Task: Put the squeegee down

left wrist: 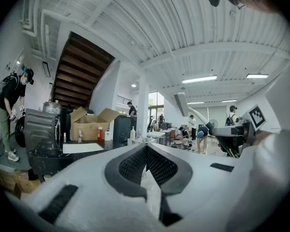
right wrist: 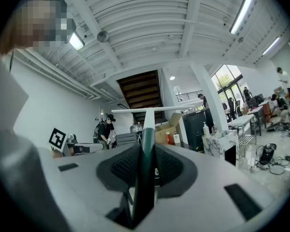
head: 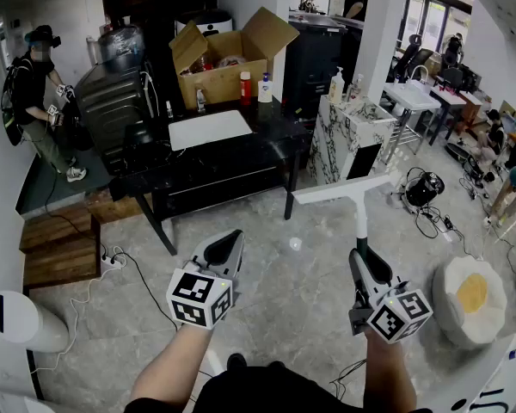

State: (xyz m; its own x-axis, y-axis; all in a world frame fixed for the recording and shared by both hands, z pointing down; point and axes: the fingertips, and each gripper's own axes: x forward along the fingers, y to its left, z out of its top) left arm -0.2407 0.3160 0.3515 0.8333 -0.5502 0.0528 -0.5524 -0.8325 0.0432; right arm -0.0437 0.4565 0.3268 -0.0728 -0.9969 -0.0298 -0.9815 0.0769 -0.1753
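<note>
The squeegee (head: 344, 189) has a long white blade on a white and dark green handle. It points away from me, blade level, held over the marble floor in front of the black table (head: 232, 179). My right gripper (head: 364, 261) is shut on the handle's near end. In the right gripper view the handle (right wrist: 146, 144) runs out between the dark pads to the blade (right wrist: 157, 110). My left gripper (head: 228, 243) hovers level to the left, apart from the squeegee. Its pads (left wrist: 135, 163) meet at the tips with nothing between them.
On the black table lie a white board (head: 209, 129), a cardboard box (head: 224, 63) and bottles. A marble-patterned cabinet (head: 344, 136) stands to its right, an egg-shaped cushion (head: 470, 299) at near right. Wooden steps (head: 60, 243), floor cables and a person (head: 34, 93) are at left.
</note>
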